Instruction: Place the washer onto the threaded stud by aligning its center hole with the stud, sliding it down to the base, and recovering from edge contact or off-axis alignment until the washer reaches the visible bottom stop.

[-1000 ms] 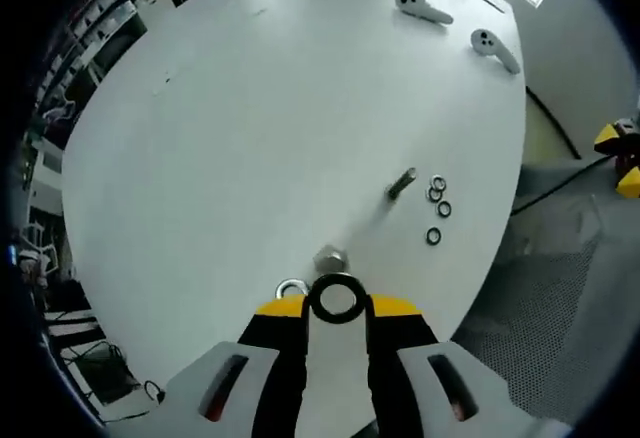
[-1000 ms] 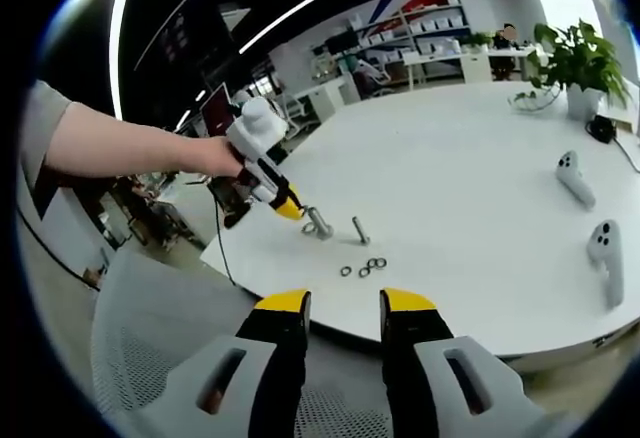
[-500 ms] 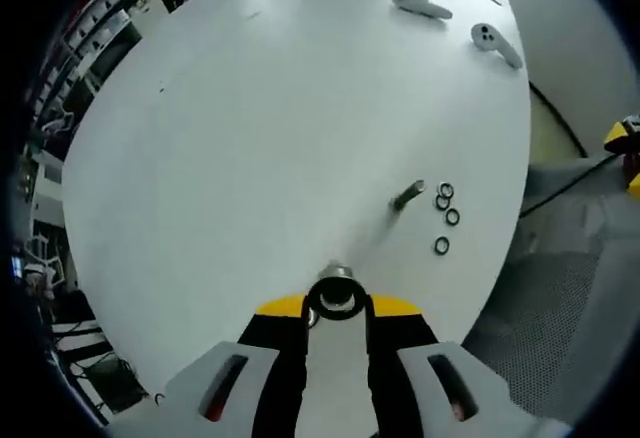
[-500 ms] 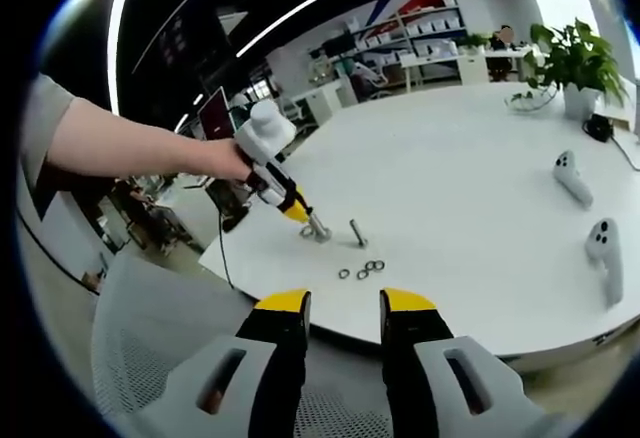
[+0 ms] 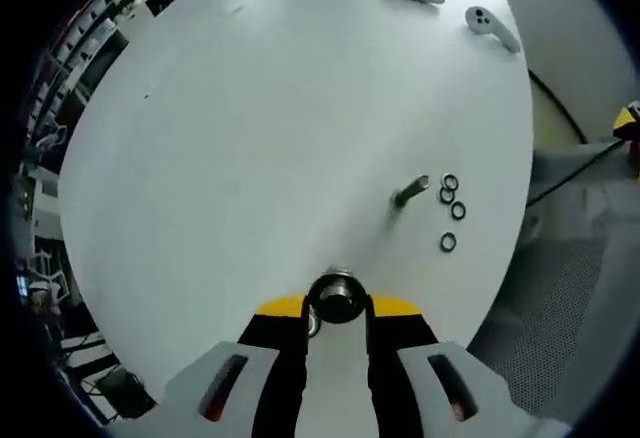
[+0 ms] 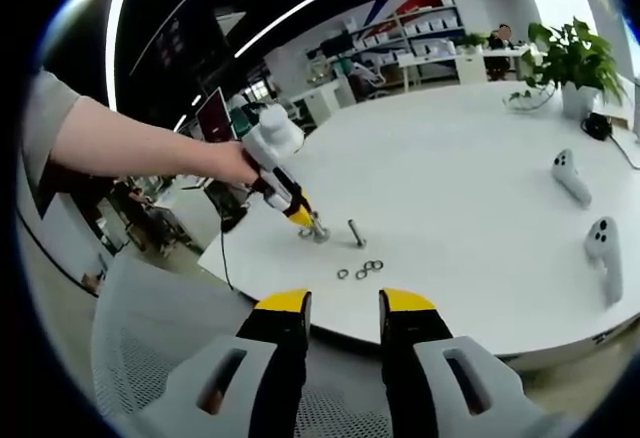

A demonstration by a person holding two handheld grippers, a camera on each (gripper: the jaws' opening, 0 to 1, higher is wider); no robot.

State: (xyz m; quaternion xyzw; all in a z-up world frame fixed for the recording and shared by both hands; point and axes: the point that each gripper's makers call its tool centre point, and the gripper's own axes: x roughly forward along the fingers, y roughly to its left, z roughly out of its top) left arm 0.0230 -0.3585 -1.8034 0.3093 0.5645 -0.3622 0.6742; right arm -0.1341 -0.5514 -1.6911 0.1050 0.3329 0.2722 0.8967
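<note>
Your left tool (image 5: 336, 310) pinched a dark metal ring washer (image 5: 336, 296) between its yellow-tipped fingers (image 5: 283, 307), held flat at six o'clock in the left gripper view. The washer sat directly over the top of an upright grey threaded stud (image 5: 338, 280), whose end showed through and just above the ring's hole; whether the washer had gone down onto the threads, I could not tell. The stud stood near the edge of the round white tabletop (image 5: 270, 108).

At about three o'clock from the washer, a second grey bolt (image 5: 410, 192) stood on the tabletop, and just beside it lay four loose dark washers (image 5: 451, 206), three close together and one a little apart toward five o'clock. Two white handheld controllers (image 5: 440, 3) rested well apart from these, at the far side near one o'clock.

In the right gripper view, your right tool (image 6: 342, 306) hung with its fingers spread and nothing between them, off the tabletop's edge above a grey mesh chair seat (image 6: 160, 358). Ahead of it at twelve o'clock, your left hand (image 6: 225, 161) angled the left tool down onto the stud. A green potted plant (image 6: 570, 63) stood at two o'clock on the far side of the tabletop.
</note>
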